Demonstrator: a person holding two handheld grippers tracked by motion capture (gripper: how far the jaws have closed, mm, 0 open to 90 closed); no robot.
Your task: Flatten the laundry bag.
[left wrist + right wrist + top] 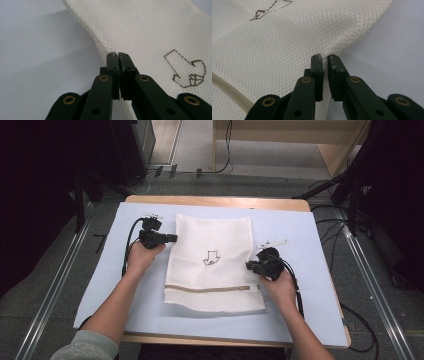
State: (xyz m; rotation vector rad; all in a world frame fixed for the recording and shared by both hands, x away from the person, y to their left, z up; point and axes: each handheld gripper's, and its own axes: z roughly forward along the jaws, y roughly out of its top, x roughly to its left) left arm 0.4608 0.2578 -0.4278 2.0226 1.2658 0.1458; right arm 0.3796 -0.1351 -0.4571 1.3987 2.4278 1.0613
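Mesh laundry bag (210, 262), white, lies flat on the pale blue sheet (300, 230) covering the wooden table (215, 201), roughly centre. Beige zipper (207, 288) runs across it near the edge closest to the person. Small dark outline print (212, 257) sits mid-bag.

Left gripper (172, 238) is at the bag's left edge, toward the far end, held in the person's left hand (142, 256). In the left gripper view the left gripper (117, 55) has its jaws pressed together, no real gap, pinching the bag's edge; mesh (150, 32) rises from the tips and the print (186, 72) is off to the right, with sheet (37, 50) on the other side.

Right gripper (248, 265) is at the bag's right edge, about level with the print and above the zipper, held in the right hand (281, 287). In the right gripper view the right gripper (324, 58) shows jaws nearly together with a thin slit, bag edge caught between the pads; mesh (287, 37) bunches and lifts slightly at the tips. Zipper (232, 93) shows low left, sheet (392, 50) to the right.

Cables (129, 245) trail from both grippers back along the forearms. Grey floor and dark stands surround the table.
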